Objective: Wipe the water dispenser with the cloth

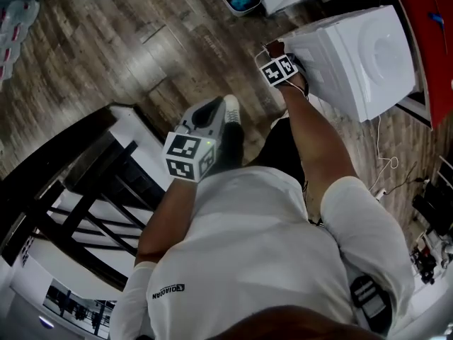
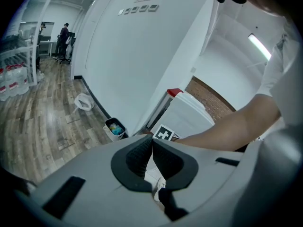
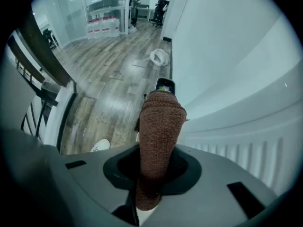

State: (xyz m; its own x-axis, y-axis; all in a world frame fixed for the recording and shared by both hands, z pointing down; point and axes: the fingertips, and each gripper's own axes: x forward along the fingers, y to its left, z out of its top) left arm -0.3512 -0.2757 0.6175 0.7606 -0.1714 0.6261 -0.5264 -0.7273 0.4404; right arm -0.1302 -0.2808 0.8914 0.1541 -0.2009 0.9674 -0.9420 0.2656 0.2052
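Between the jaws of the right gripper (image 3: 156,167): one brown knitted cloth (image 3: 160,122), folded into a thick roll and clamped near its lower end, the free rounded end standing out well past the jaw tips. Just to the right of that gripper: white box-shaped water dispenser (image 3: 236,141) with a ribbed side panel, its wall close beside the cloth; contact cannot be confirmed from either view. Left gripper (image 2: 151,155): jaws closed together on nothing, held low and well back from the dispenser, over the wood-plank floor (image 1: 106,41). Handling notes, cloth: judged soft, light and compressible, likely to flop or drag if held at a corner; the present hold across the folded bulk looks sound and leaves a padded end for wiping. Handling notes, dispenser: rigid, smooth plastic casing, probably easy to slide across; press moderately, as the unit may shift on the floor.
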